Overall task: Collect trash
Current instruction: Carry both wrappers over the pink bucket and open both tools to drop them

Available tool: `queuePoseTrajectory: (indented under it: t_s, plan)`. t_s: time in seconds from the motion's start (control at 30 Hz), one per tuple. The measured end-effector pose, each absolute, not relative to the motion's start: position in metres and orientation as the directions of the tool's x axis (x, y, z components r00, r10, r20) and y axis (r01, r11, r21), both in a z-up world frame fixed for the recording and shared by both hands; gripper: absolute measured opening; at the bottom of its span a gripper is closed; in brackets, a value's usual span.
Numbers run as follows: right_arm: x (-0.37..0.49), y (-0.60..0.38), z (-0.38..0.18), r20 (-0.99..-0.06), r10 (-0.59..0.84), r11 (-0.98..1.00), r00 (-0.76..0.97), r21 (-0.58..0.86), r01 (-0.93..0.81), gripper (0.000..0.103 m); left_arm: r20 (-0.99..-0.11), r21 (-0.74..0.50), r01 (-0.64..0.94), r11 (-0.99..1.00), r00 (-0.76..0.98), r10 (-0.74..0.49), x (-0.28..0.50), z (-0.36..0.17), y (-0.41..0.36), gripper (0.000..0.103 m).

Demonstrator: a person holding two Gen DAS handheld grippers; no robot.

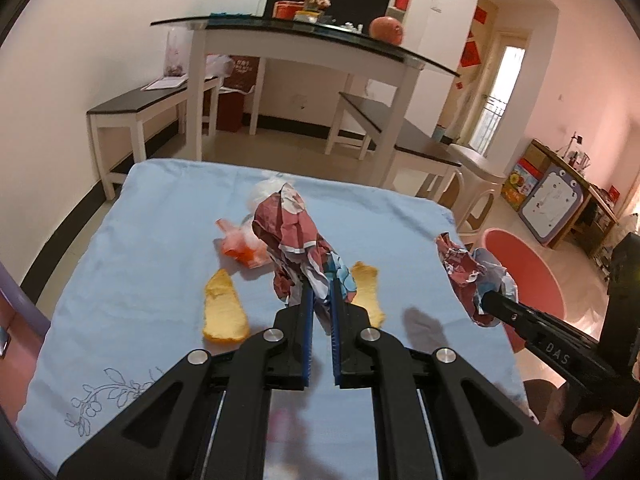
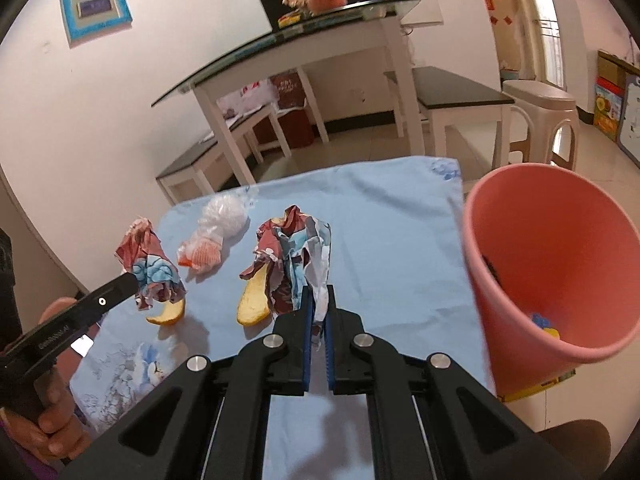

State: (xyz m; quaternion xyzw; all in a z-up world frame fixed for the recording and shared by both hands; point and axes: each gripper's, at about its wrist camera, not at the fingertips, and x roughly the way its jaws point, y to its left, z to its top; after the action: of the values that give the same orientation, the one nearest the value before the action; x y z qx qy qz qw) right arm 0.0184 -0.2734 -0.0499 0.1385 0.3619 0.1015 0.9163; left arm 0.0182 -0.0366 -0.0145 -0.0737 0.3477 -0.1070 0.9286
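Note:
My left gripper point(image 1: 321, 292) is shut on a crumpled red-and-blue paper wad point(image 1: 292, 228), held above the blue cloth point(image 1: 140, 240); it also shows in the right wrist view point(image 2: 150, 264). My right gripper point(image 2: 319, 300) is shut on a second crumpled paper wad point(image 2: 294, 256), seen at the cloth's right edge in the left wrist view point(image 1: 472, 276). Two orange peels point(image 1: 224, 308) point(image 1: 368, 292) lie on the cloth. An orange-and-clear plastic bag point(image 2: 212, 240) lies behind them. A pink bin point(image 2: 560, 264) stands right of the table.
A glass-topped white table point(image 1: 304, 40) with benches point(image 1: 132, 108) stands beyond the cloth. A beige plastic stool point(image 2: 540, 116) stands past the bin. The bin holds some blue and yellow scraps point(image 2: 544, 326).

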Motion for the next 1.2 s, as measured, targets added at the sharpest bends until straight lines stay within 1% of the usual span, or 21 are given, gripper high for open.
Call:
queuePoseTrajectory:
  t_s: [0.4,0.77,1.2]
  plan:
    - [-0.019,-0.322,-0.031,-0.592,0.183,0.946,0.785,0.323,0.023,0.005,-0.603,-0.192,0.275,0.942,0.724,-0.335,0.014,0.002,-0.093,0.007]
    - [-0.036,-0.379,-0.030,-0.588,0.066,0.936,0.806,0.316,0.154,0.005,-0.589,-0.159,0.414,0.896,0.689,-0.423,0.015,0.008,-0.166,0.007]
    - [-0.049,-0.431,-0.035,-0.597,-0.036,0.915,0.801,0.303,0.267,0.005,-0.592,-0.137,0.517,0.845,0.641,-0.488,0.017,0.003,-0.234,0.007]
